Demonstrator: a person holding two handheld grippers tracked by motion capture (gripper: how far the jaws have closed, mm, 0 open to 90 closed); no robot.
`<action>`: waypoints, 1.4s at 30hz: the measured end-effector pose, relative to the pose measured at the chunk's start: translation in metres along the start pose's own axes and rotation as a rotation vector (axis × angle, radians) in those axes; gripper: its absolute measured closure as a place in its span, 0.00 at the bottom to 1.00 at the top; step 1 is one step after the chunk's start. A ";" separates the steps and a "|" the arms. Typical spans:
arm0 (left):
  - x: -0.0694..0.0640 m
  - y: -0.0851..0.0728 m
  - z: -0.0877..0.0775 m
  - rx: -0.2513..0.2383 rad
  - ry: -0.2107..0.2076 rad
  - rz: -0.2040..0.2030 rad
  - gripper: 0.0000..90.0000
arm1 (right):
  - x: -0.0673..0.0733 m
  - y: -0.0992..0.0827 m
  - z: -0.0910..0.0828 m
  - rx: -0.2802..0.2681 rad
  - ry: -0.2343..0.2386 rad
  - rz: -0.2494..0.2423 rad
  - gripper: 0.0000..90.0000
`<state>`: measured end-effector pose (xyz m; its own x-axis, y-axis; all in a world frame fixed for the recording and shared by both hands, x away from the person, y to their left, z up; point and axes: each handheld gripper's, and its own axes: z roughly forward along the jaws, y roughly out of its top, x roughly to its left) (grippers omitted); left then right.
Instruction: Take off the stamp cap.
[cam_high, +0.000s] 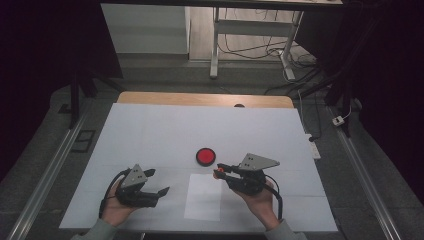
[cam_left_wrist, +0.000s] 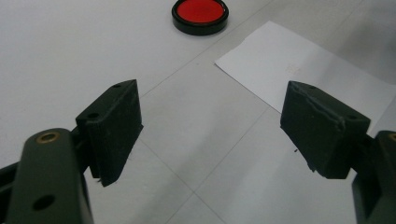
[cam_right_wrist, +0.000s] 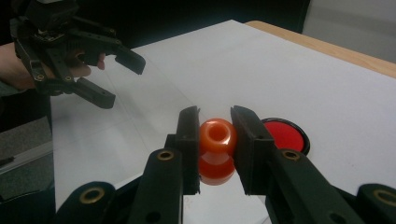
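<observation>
My right gripper (cam_high: 220, 169) is shut on a small orange plastic piece (cam_high: 218, 173), rounded like two stacked beads with a hole in its top. In the right gripper view the piece (cam_right_wrist: 216, 140) sits squeezed between the two black pads (cam_right_wrist: 189, 135) and is held just above the table. A red disc with a black rim (cam_high: 205, 156) lies flat on the white table cover, just beyond the held piece. My left gripper (cam_high: 157, 181) stands open at the near left with nothing between its jaws. Its own view shows the gap (cam_left_wrist: 210, 126) over bare table, with the red disc (cam_left_wrist: 200, 14) further ahead.
A white paper sheet (cam_high: 204, 196) lies flat between the two hands near the front edge. The white cover (cam_high: 150, 130) spreads over a wooden table whose far edge (cam_high: 200, 98) shows. Desk legs and cables stand on the floor behind.
</observation>
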<state>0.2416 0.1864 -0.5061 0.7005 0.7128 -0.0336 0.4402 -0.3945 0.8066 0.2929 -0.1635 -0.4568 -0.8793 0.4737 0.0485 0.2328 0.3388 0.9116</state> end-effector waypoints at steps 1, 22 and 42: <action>0.000 0.001 0.001 0.000 -0.002 0.002 0.23 | 0.000 0.000 0.000 0.000 0.000 0.000 0.80; -0.025 0.034 0.020 -0.017 -0.073 0.081 0.23 | 0.001 0.000 0.001 -0.004 -0.008 -0.003 0.80; -0.041 0.054 0.037 -0.023 -0.115 0.125 0.24 | 0.002 0.003 -0.001 -0.024 -0.012 -0.005 0.80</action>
<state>0.2575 0.1141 -0.4832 0.8093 0.5873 0.0018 0.3331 -0.4615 0.8222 0.2913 -0.1626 -0.4534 -0.8752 0.4822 0.0390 0.2180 0.3213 0.9215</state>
